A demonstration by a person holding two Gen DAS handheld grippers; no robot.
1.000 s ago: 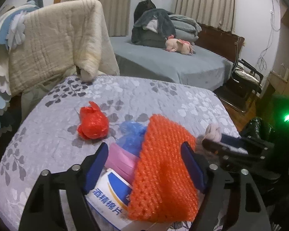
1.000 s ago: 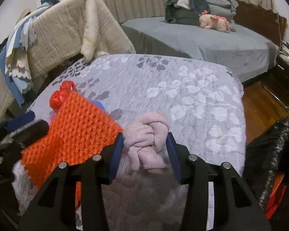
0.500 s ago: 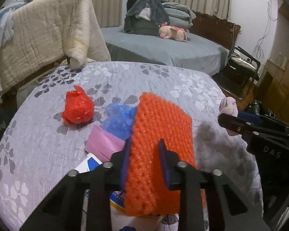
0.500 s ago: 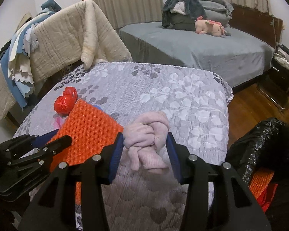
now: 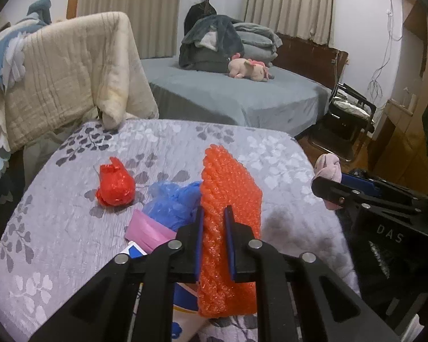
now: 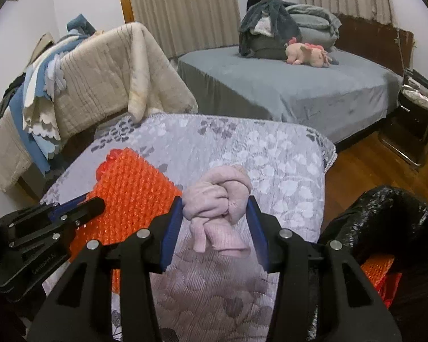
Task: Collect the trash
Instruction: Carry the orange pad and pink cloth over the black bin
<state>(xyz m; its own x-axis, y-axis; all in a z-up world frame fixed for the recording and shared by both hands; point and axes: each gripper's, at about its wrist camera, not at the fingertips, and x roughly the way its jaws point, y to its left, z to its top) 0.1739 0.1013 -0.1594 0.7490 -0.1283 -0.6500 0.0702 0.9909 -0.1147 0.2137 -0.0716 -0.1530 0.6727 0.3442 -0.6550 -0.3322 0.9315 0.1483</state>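
Note:
My left gripper (image 5: pixel 214 216) is closing on an orange bubble-wrap sheet (image 5: pixel 231 182), its pads pinching the sheet's edge and lifting it off the grey floral table cover (image 5: pixel 57 228). The same sheet (image 6: pixel 134 191) shows at the left of the right wrist view, with the left gripper (image 6: pixel 95 202) on it. My right gripper (image 6: pixel 215 205) is shut on a knotted pale pink rag (image 6: pixel 218 196), held above the table; that rag (image 5: pixel 328 171) also shows in the left wrist view. On the table lie a red crumpled bag (image 5: pixel 115 185), a blue plastic bag (image 5: pixel 174 202) and a pink packet (image 5: pixel 148 230).
A black trash bag (image 6: pixel 391 228) with orange material inside hangs open off the table's right edge. A chair draped with beige and blue quilts (image 5: pixel 62 79) stands behind the table at left. A grey bed (image 5: pixel 236 97) lies beyond, a folding chair (image 5: pixel 348 114) to its right.
The left jaws have closed from wide apart onto the orange sheet and raised it. Both grippers have risen, the right one still holding the pink rag.

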